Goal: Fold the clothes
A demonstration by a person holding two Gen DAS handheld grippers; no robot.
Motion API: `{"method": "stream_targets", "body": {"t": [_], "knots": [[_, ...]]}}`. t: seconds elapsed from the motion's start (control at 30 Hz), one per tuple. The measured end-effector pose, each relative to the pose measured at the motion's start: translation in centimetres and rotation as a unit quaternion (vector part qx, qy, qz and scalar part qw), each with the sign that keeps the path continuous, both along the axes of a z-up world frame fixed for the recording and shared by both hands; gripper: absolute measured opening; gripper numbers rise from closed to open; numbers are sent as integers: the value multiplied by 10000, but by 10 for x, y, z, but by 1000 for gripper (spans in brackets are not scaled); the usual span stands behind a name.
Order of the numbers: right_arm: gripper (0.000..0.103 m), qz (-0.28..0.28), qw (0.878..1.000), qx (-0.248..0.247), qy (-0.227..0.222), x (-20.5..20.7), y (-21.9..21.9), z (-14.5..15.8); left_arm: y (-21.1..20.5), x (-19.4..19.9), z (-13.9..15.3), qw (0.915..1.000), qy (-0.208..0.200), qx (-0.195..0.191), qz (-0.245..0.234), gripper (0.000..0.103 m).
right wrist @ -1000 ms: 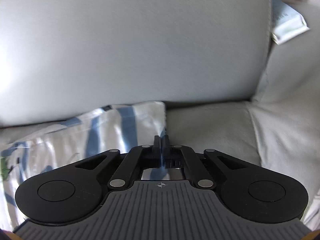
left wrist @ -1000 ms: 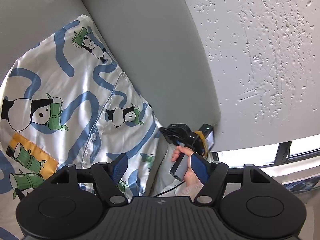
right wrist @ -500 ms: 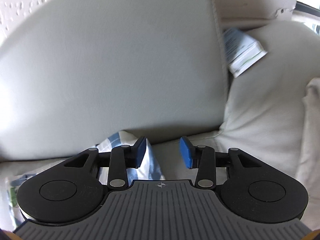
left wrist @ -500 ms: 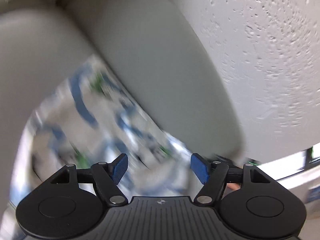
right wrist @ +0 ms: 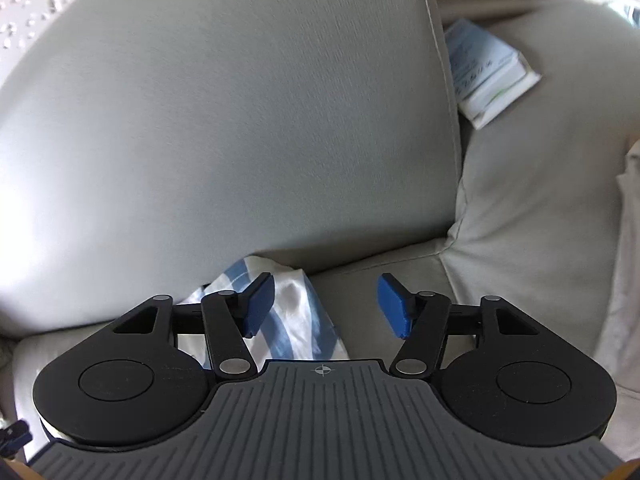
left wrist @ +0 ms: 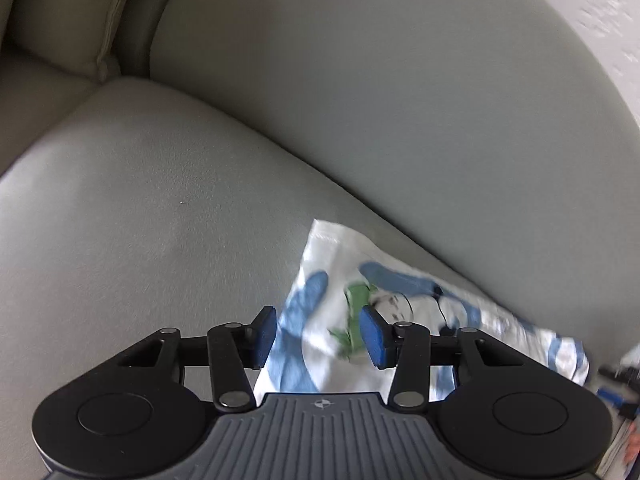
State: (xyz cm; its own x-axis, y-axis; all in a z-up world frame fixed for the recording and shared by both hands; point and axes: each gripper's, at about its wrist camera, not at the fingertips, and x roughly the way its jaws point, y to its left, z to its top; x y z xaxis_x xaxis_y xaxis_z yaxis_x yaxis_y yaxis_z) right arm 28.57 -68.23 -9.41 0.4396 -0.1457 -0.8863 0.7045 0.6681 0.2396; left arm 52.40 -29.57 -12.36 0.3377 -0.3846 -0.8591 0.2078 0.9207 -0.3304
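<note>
A white pyjama shirt [left wrist: 384,292] with blue bands and green panda prints lies on the grey sofa seat [left wrist: 140,216], up against the backrest. In the left wrist view my left gripper [left wrist: 318,336] is open above the shirt's left corner, nothing between its blue pads. In the right wrist view a corner of the same shirt [right wrist: 296,316] shows below and left of my right gripper [right wrist: 326,306], which is open and holds nothing; its left pad [right wrist: 258,304] hovers over the cloth.
The sofa backrest [right wrist: 240,120] fills the upper part of both views. A white packet with blue print [right wrist: 486,72] is wedged between the backrest and the side cushion [right wrist: 540,200]. A beige cushion [left wrist: 60,12] sits at the far left.
My right gripper was shut on the shirt's edge a second ago and has since opened and pulled back. My left gripper swung left over the shirt, staying open.
</note>
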Motion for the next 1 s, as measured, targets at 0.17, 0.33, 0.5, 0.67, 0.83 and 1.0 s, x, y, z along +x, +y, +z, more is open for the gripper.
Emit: {"method": "stream_targets", "body": {"t": [0.17,0.33,0.5,0.67,0.83,1.0], "knots": [[64,-277,9992,280,-70,-9,-16,-13,-5,30,-18,10000,-13,-42,49,44],[64,-414,9977,492,-193,-15,-26,-24,-19,44,-33,9999,27,83,-61,48],[64,-235,9978,565,-246,-12,-24,-36,-25,43,-40,9995,-118,47,-279,51],[55,87,9890,1229,-813,-10,-18,-52,-36,41,-37,9971,-252,189,-693,50],[20,634,9924,898,-557,6,4,-51,-35,41,-32,9963,-216,248,-795,0],[1,1027,9903,390,-846,1,29,-27,-25,23,-1,9938,-592,277,-903,0]]}}
